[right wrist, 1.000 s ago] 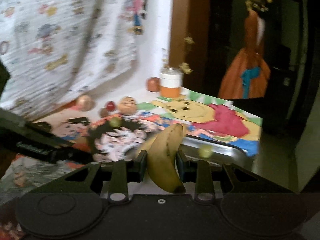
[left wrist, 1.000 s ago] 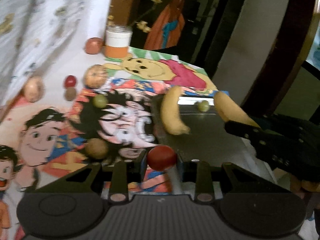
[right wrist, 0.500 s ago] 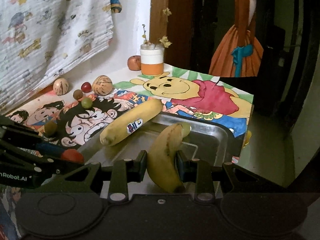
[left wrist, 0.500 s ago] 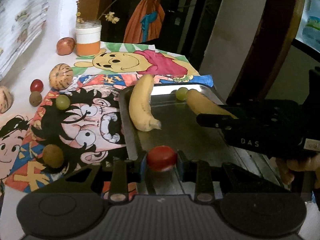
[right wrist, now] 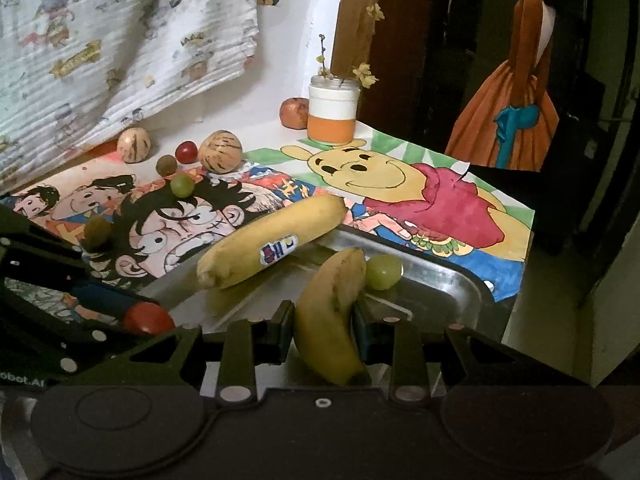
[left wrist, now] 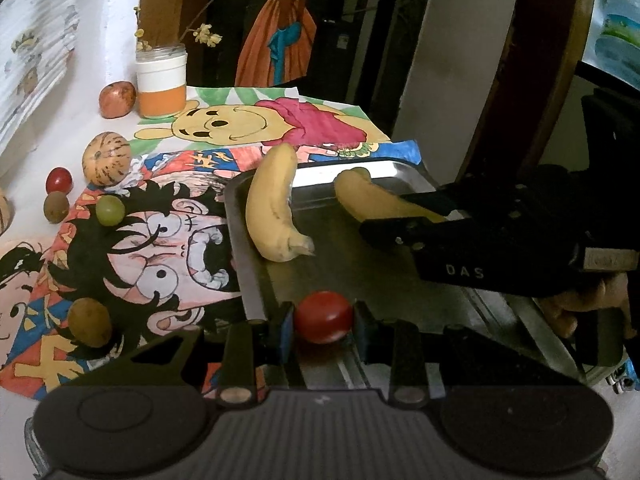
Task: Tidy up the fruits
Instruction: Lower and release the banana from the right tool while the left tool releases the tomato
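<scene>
Left wrist view – left tool: the left tool [left wrist: 323, 318] is clamped on a small red fruit [left wrist: 323, 316], held over the near end of the metal tray [left wrist: 360, 276].
Left wrist view – right tool: the right tool [left wrist: 404, 216] reaches in from the right, gripping a banana [left wrist: 372, 198] whose far tip sits low over the tray's back part; whether it touches the metal cannot be told.
Left wrist view – tray contents: one loose banana [left wrist: 270, 210] lies along the tray's left side, its far end over the rim.
Left wrist view – count on the counter: seven fruits outside the tray on the counter [left wrist: 80, 128] – two red, one green, two brown, one striped, plus a sliver of another at the left edge.

Right wrist view – right tool: closed on the banana [right wrist: 332, 312], which stands between the pads, pointing toward a green grape [right wrist: 383, 272] in the tray.
Right wrist view – left tool: at the lower left, with the red fruit [right wrist: 148, 318] in its grip.
Right wrist view – count: two bananas, one grape in the tray, two striped fruits, one jar [right wrist: 333, 110].

Step in hand: both fruits are being brought to the tray – judged as the placing stage.
Next move: likely lower each fruit until it rests on the metal, then part the pads; the round red one may roll, so a low release seems wise.
</scene>
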